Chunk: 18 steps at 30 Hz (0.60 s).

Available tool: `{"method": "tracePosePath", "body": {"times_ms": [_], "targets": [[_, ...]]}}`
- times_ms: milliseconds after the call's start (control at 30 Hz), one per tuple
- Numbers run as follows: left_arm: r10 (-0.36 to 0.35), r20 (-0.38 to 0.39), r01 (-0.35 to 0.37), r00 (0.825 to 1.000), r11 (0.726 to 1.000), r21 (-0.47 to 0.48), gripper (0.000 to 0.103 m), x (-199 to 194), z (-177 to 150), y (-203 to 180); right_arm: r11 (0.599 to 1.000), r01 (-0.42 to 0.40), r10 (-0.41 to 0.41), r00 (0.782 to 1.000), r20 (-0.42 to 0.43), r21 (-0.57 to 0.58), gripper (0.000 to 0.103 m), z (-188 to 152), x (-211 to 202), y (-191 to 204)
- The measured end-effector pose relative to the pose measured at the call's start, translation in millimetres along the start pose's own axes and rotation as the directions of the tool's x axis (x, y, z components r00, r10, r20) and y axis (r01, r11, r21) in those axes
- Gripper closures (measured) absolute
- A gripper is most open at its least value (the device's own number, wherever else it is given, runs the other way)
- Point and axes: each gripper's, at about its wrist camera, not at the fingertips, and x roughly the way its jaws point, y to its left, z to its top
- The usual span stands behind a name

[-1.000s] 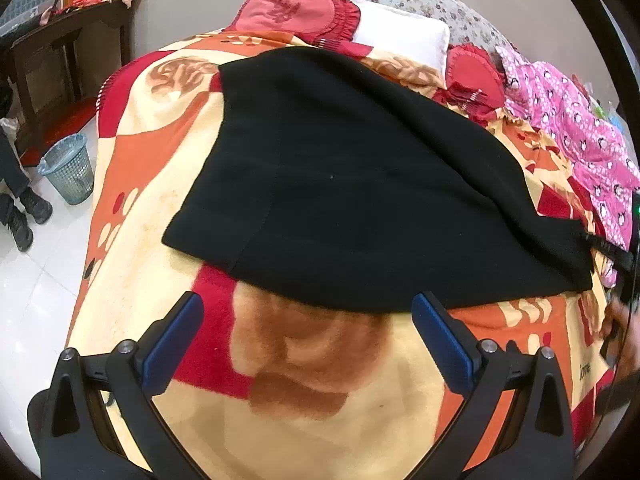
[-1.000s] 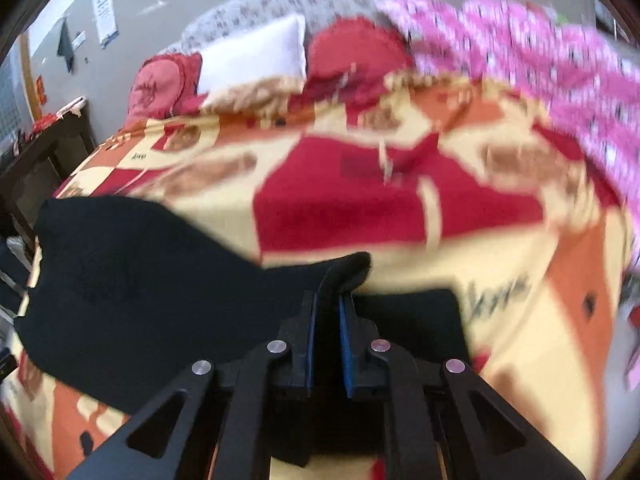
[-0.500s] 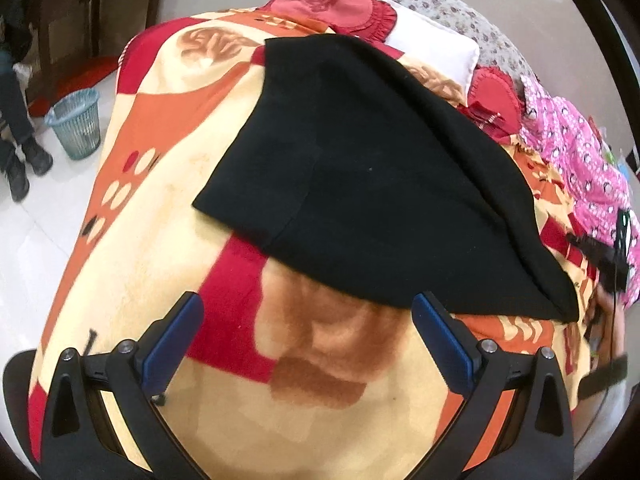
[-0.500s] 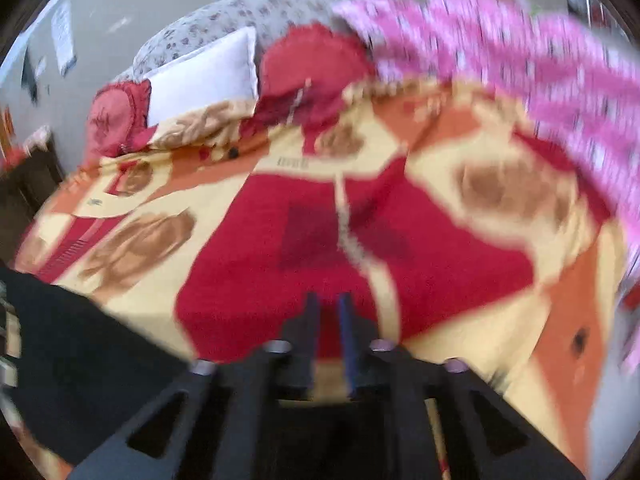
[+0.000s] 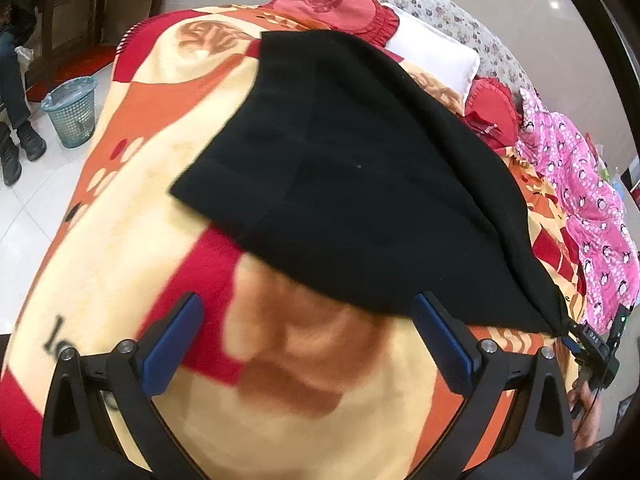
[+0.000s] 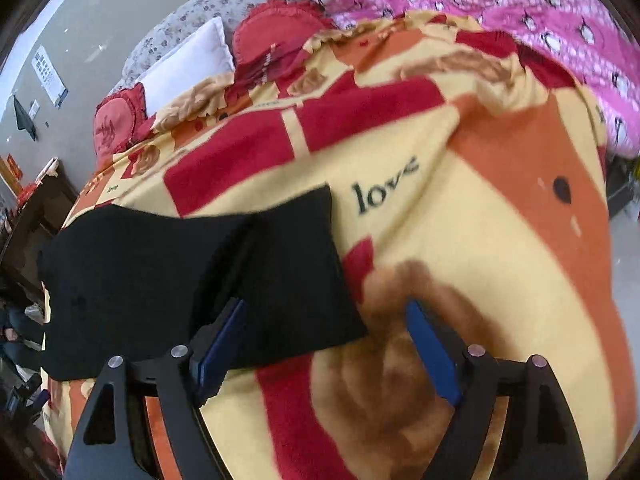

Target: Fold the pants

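Two grippers over a bed, both tilted downward. Left gripper (image 5: 308,336): jaws spread wide, nothing between the blue pads (image 5: 172,344), only patterned blanket (image 5: 132,216) below. Black pants (image 5: 360,184) lying flat on the blanket ahead of this gripper, near hem just beyond the right pad, far end reaching toward a red cushion (image 5: 332,4) and a white pillow (image 5: 432,56). Mesh wastebasket (image 5: 72,112) on the floor far to the left, beside a seated person's shoes (image 5: 16,148). Pink quilt (image 5: 588,200) at far right.

Right gripper (image 6: 324,344): jaws opening, already well apart. Corner of the pants (image 6: 192,280) lying across the left pad (image 6: 220,340) and reaching partway into the gap; right pad over bare blanket (image 6: 500,240), clear of the cloth. No pinch on the fabric visible. Printed word "love" (image 6: 384,188) just ahead and right of the pants' edge. Pillow (image 6: 188,68) and cushion (image 6: 280,36) farther ahead, pink quilt (image 6: 500,0) upper right.
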Motion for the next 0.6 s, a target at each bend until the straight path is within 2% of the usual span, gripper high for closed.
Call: {"method": "tracePosePath", "body": {"times_ms": [67,167,233,267,300,333,367,400,433,467,600], "targets": [[-0.005,0.015,0.005,1.000,1.000,-0.003,0.000,4.0,3.8,-3.3,1.000,0.002,-0.002,1.000,0.012,-0.004,0.015,-0.7,1.5,2.9],[-0.026,0.026,0.027,0.999,0.998,-0.053,0.000,11.1,12.9,-4.9,1.000,-0.022,0.023,0.999,0.030,-0.017,0.017,2.9,6.5,7.9],[-0.042,0.035,0.045,0.999,0.994,-0.096,0.000,13.8,17.5,-3.6,0.999,-0.044,0.045,0.998,0.049,-0.017,0.027,6.5,9.9,11.7],[-0.046,0.039,0.050,0.998,0.993,-0.106,0.000,14.5,17.6,-4.1,0.998,-0.056,0.057,0.997,0.060,-0.023,0.046,9.6,12.4,15.6],[-0.062,0.039,0.066,0.997,0.991,-0.118,0.000,16.2,19.4,-4.7,0.998,-0.059,0.061,0.996,0.063,-0.026,0.060,10.9,13.8,17.4],[-0.076,0.042,0.080,0.996,0.990,-0.119,0.008,17.3,20.5,-6.1,0.998,-0.062,0.063,0.996,0.061,-0.022,0.089,12.0,16.8,18.0],[-0.090,0.044,0.095,0.995,0.989,-0.115,0.034,19.3,21.8,-8.1,0.997,-0.076,0.076,0.996,0.048,-0.005,0.094,12.7,21.7,16.0],[-0.082,0.017,0.084,0.996,0.992,-0.092,0.052,24.8,24.6,-11.4,0.996,-0.086,0.086,0.995,0.051,0.006,0.094,11.8,22.2,14.0],[-0.067,-0.018,0.065,0.998,0.995,-0.073,0.087,30.2,26.1,-13.1,0.995,-0.097,0.096,0.994,0.057,0.015,0.094,11.0,20.8,12.1],[-0.082,-0.035,0.079,0.996,0.994,-0.074,0.092,32.1,26.6,-12.3,0.993,-0.111,0.109,0.992,0.065,0.028,0.094,10.0,16.5,9.3],[-0.141,-0.002,0.141,0.990,0.989,-0.042,0.095,6.5,26.4,-14.0,0.986,-0.163,0.159,0.980,0.116,0.030,0.094,5.6,-16.9,7.4]]}}
